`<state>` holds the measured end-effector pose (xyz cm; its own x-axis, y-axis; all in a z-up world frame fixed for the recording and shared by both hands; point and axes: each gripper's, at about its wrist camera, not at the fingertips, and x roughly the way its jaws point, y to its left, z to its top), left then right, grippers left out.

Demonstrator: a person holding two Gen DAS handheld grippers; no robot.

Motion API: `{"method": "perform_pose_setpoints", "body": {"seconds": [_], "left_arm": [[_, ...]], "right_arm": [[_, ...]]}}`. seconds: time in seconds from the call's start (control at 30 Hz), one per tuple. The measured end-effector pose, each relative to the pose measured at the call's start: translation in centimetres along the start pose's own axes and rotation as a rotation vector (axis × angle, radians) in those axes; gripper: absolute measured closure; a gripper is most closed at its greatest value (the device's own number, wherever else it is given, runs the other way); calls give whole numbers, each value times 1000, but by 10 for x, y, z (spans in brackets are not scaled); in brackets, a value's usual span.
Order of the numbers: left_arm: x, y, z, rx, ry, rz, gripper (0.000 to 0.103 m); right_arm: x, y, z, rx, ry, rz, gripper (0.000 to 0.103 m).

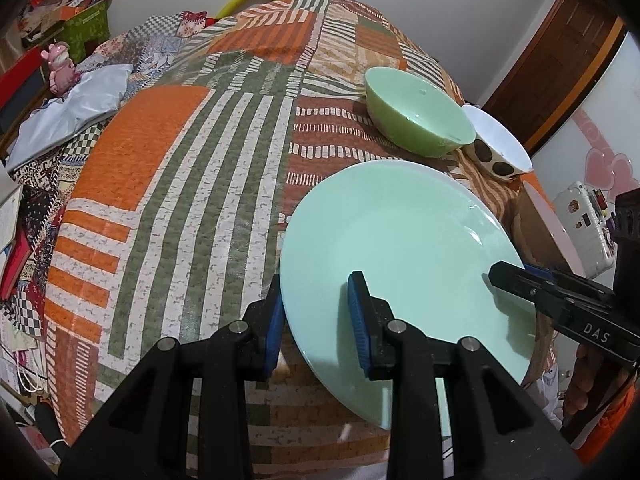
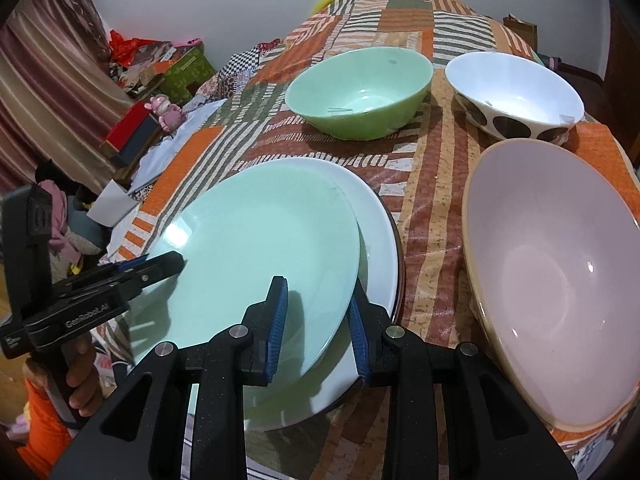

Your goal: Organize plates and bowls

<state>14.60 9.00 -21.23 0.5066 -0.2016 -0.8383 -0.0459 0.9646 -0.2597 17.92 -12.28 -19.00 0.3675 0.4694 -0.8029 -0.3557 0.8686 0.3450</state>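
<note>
A mint green plate is tilted above a white plate on the patchwork cloth. My left gripper straddles the green plate's left edge, one pad above and one below, with a gap still showing. My right gripper straddles its right edge the same way, and shows in the left wrist view. A green bowl, a white bowl with dark dots and a pale pink bowl stand behind and to the right.
The table's patchwork cloth stretches to the left. Off the left edge lie a grey bag, a pink figurine and boxes. A white case stands off the right side.
</note>
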Motion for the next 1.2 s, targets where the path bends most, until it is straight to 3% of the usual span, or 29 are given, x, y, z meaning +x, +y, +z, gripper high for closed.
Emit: {"method": "perform_pose_setpoints", "body": {"seconds": [0.3, 0.67, 1.03, 1.2], "left_arm": [[4, -1, 0, 23, 3, 8, 74], [-22, -7, 1, 45, -46, 23, 74], [-55, -40, 1, 104, -128, 15, 73], [-67, -62, 6, 130, -164, -1, 60]], "right_arm": [[-4, 0, -3, -10, -15, -7, 77], [-16, 0, -5, -31, -35, -55, 80], [-62, -3, 3, -56, -159, -66, 77], [-83, -9, 8, -74, -214, -109, 77]]}}
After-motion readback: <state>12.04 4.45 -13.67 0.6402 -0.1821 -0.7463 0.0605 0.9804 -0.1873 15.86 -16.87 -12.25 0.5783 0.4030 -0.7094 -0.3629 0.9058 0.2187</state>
